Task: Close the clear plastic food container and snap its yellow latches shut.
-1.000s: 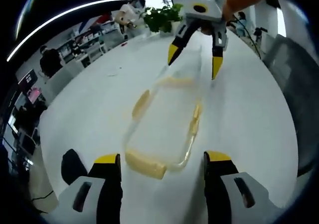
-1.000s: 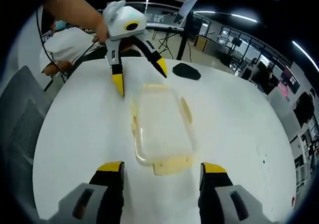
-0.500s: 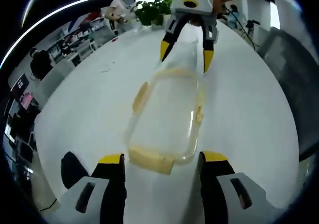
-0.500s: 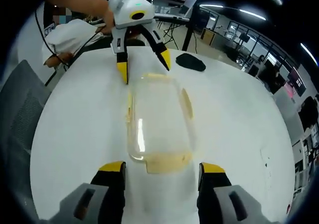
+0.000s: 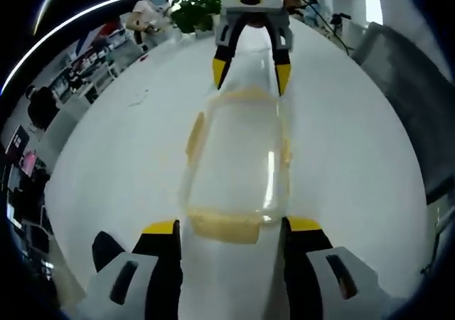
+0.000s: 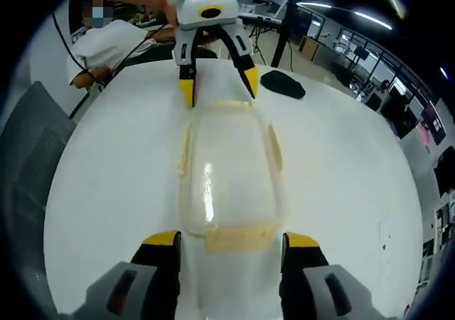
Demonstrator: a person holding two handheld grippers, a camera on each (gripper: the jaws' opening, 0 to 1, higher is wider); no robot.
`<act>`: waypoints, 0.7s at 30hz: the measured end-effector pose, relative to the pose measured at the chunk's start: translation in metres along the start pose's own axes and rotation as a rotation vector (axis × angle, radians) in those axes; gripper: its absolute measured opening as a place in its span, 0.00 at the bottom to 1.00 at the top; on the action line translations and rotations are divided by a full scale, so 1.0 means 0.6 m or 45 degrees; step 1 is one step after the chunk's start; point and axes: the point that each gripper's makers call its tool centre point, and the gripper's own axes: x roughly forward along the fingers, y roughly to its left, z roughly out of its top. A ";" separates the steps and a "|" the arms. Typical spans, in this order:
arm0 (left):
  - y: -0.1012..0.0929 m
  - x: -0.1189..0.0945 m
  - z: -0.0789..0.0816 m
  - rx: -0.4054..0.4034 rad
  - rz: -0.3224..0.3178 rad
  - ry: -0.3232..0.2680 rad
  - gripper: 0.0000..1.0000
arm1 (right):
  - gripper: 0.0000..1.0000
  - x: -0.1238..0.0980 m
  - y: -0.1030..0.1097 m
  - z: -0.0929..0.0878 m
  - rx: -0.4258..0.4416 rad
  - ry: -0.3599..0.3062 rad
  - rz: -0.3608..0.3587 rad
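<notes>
Clear plastic container (image 5: 238,156) lies on the white table (image 5: 128,156), lid on, between both grippers. Left gripper (image 5: 231,227) and right gripper (image 6: 231,236) have jaws apart, each straddling an end latch (image 5: 226,227). Latches look unsnapped yet.

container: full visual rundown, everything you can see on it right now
The clear plastic food container is a long rounded box with its lid on, lying flat on the white table. Pale yellow latches sit at both ends and along both long sides. Light glints off its top. The left gripper and right gripper flank opposite ends, open; contact is unclear.
</notes>
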 end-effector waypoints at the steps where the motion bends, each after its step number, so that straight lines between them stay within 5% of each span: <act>1: -0.001 0.000 0.000 0.015 -0.017 0.000 0.55 | 0.53 0.001 0.003 0.000 0.000 0.006 0.018; 21: 0.004 0.009 -0.007 0.092 -0.183 0.050 0.41 | 0.46 0.010 -0.005 -0.004 -0.033 0.074 0.062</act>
